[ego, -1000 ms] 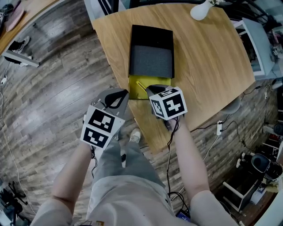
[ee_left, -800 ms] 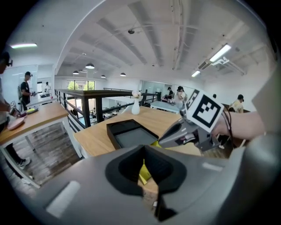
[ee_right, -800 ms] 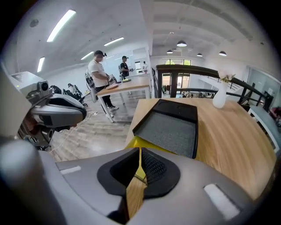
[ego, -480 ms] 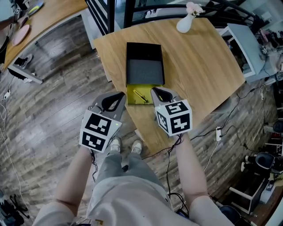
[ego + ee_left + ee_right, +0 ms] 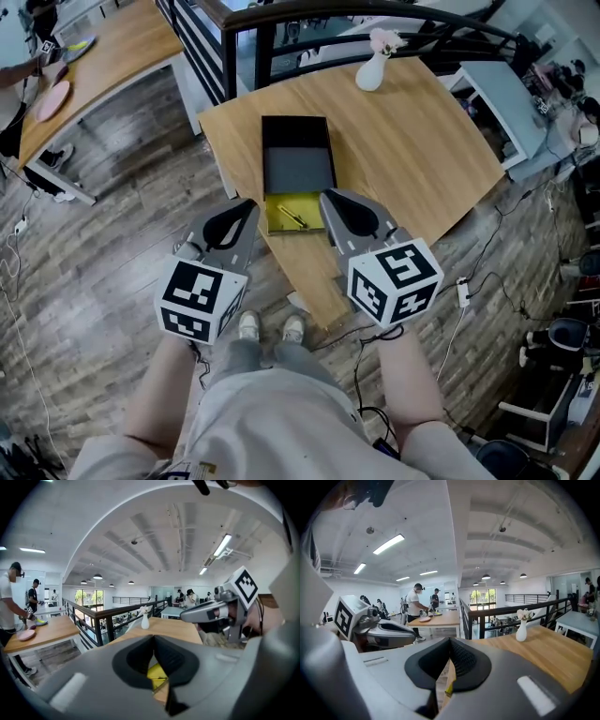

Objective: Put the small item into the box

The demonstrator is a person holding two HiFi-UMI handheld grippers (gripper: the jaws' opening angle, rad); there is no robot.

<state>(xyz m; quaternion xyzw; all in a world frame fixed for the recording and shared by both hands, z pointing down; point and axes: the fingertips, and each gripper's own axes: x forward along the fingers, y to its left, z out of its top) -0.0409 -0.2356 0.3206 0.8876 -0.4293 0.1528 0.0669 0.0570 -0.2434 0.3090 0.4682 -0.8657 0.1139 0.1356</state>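
Note:
An open black box (image 5: 297,167) with a grey inside lies on the wooden table (image 5: 412,150). At its near end is a yellow tray (image 5: 305,206) holding a small thin item (image 5: 292,218). My left gripper (image 5: 246,206) hovers just left of the tray, off the table's edge. My right gripper (image 5: 330,198) hovers just right of the tray. In the left gripper view the left gripper (image 5: 153,641) has its jaws together, and the yellow tray (image 5: 157,673) shows through them. The right gripper (image 5: 450,645) is also shut and holds nothing.
A white vase (image 5: 372,70) with a flower stands at the table's far edge, in front of a black railing (image 5: 281,19). Another wooden table (image 5: 84,70) stands at the far left with people near it. A grey side table (image 5: 506,103) and cables lie at the right.
Both grippers have drawn back from the yellow tray toward me and spread apart. The head view has pulled away, so the table looks smaller and farther.

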